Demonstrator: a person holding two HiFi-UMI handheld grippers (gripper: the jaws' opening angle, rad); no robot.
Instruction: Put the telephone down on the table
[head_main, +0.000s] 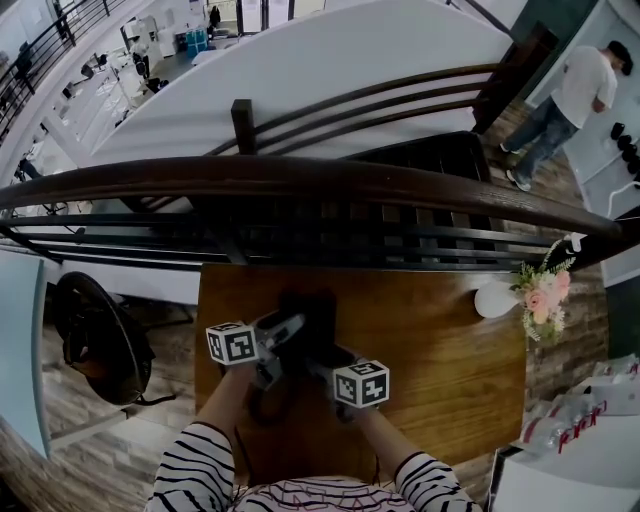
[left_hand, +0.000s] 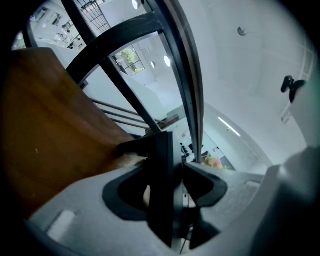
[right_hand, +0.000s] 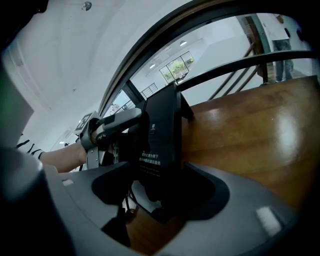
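The black telephone (head_main: 310, 318) is held over the wooden table (head_main: 440, 340) between both grippers, close to the person's body. In the left gripper view it stands as a thin dark slab (left_hand: 161, 185), and my left gripper (left_hand: 166, 176) is shut on its edge. My right gripper (right_hand: 161, 186) is closed on the other side, with the printed back of the telephone (right_hand: 160, 140) filling the gap between the jaws. Its lower end is at the tabletop (right_hand: 260, 130); whether it touches is hidden. A dark cord (right_hand: 122, 210) hangs below. From above, the left gripper (head_main: 283, 345) and the right gripper (head_main: 322, 362) face each other.
A white vase (head_main: 493, 298) with pink flowers (head_main: 545, 295) stands at the table's far right corner. A dark wooden railing (head_main: 300, 180) runs along the table's far edge. A black chair (head_main: 95, 340) is left of the table. A person (head_main: 570, 100) stands at the upper right.
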